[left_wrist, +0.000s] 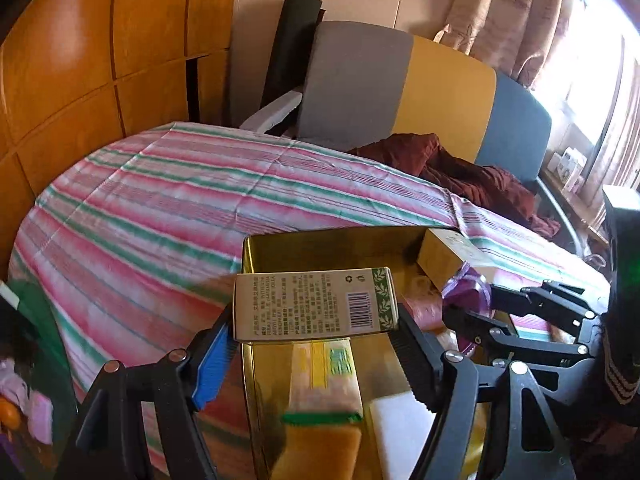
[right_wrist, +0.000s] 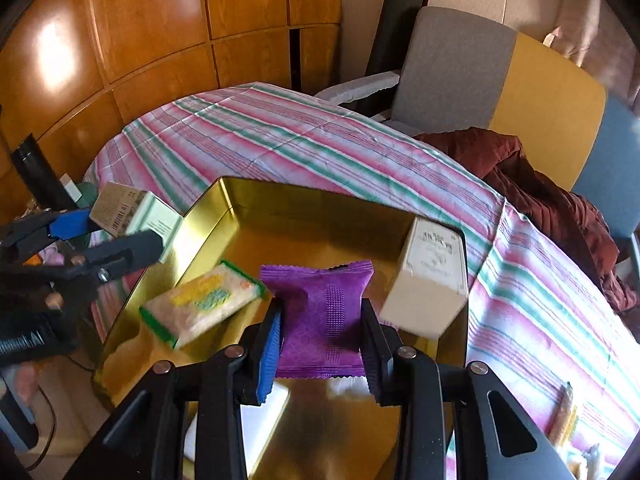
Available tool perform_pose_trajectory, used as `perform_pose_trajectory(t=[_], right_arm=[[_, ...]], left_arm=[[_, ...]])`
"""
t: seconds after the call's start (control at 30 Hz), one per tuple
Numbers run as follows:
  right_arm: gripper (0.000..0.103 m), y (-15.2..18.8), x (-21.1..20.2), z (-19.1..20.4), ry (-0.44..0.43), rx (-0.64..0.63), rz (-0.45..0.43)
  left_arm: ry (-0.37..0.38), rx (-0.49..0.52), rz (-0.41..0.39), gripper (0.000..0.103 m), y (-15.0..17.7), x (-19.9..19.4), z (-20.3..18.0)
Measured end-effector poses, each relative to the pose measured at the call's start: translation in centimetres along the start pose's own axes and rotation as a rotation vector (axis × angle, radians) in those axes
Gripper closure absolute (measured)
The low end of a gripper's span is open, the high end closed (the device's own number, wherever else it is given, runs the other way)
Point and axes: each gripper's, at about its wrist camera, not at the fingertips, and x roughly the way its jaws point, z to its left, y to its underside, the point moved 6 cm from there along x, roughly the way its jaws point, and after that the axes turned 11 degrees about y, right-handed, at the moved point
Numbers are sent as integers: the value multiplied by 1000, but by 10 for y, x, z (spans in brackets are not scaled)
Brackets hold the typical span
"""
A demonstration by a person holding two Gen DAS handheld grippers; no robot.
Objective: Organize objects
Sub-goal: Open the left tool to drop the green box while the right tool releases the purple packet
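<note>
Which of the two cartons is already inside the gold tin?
The cream carton, leaning in the gold tin's right corner. The barcode carton is in the left gripper, not in it.

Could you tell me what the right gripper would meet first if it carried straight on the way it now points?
Probably the gold tin's floor: the right gripper, shut on the purple packet, points down into it.

One gold tin [right_wrist: 304, 204] sits on the table. Two cartons: one green-trimmed carton [left_wrist: 316, 304], one cream carton [right_wrist: 430, 280]. Two wrapped packets: one purple packet [right_wrist: 320, 312], one yellow-green packet [right_wrist: 204, 304]. One white block [left_wrist: 400, 432].
</note>
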Motion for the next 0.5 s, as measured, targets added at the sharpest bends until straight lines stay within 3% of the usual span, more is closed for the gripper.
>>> perform_pose_trajectory(t=[0.13, 0.2, 0.23, 0.43, 0.5], right_arm=[[65, -22, 17, -2, 36, 27, -6], [47, -32, 24, -3, 52, 40, -9], [45, -34, 26, -5, 59, 47, -11], [43, -22, 25, -11, 56, 70, -5], [38, -14, 22, -13, 48, 82, -3]], left_arm=[[-29, 7, -1, 26, -10, 12, 3], [-33, 12, 2, 19, -13, 14, 3], [-37, 14, -4, 19, -13, 12, 2], [-71, 33, -54, 19, -13, -8, -3], [-90, 41, -74, 19, -12, -16, -5]])
